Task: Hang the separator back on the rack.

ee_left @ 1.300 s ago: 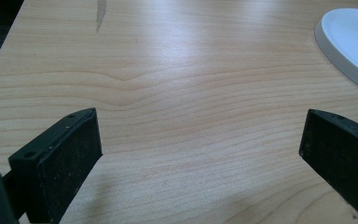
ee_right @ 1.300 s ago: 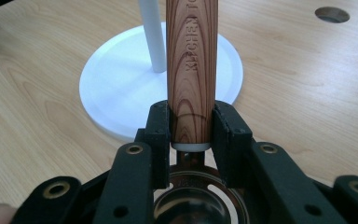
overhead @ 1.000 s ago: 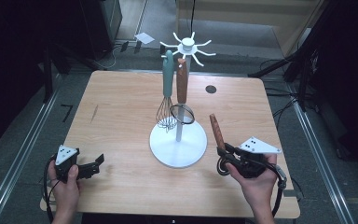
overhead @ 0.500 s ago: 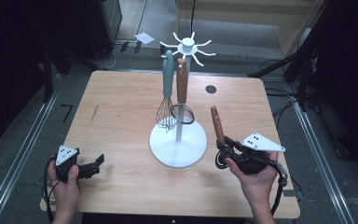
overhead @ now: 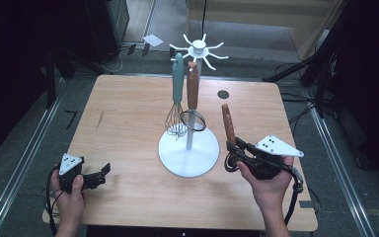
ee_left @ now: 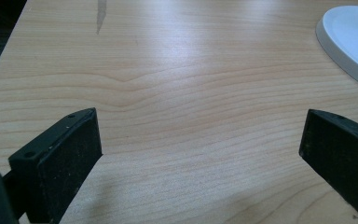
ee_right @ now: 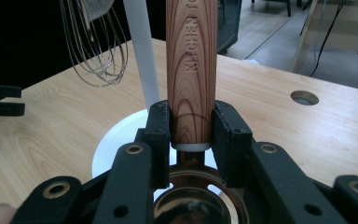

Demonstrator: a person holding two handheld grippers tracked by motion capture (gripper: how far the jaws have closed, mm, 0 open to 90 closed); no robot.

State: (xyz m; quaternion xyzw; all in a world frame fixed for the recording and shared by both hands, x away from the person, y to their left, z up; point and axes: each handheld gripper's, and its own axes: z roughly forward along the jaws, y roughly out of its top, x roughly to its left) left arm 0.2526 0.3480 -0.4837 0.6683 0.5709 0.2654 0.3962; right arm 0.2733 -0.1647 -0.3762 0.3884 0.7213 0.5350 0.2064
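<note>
The right gripper (ee_right: pixel 192 128) is clamping the lower end of a wooden-handled utensil (ee_right: pixel 191 65), its two black pads pressing on either side of the handle just above the metal head, which is sitting down between the gripper's arms. In the high view this utensil (overhead: pixel 228 124) is standing nearly upright, its long axis running from the right gripper (overhead: pixel 233 154) up and slightly away from the person, with the free handle tip uppermost. Just to its left stands the white rack (overhead: pixel 188 157), whose post is rising to a ring of hooks (overhead: pixel 198 49); a teal-handled whisk (overhead: pixel 178 94) and another wooden-handled tool (overhead: pixel 193 94) are already hanging there. My reading is that the coming move turns on lifting the handle tip up and leftward to a free hook, well above the gripper's present height. The right hand is much the nearer one. The left gripper (overhead: pixel 98 174) is resting low over the table (ee_left: pixel 177 70) near its front left corner, jaws spread wide and holding nothing.
</note>
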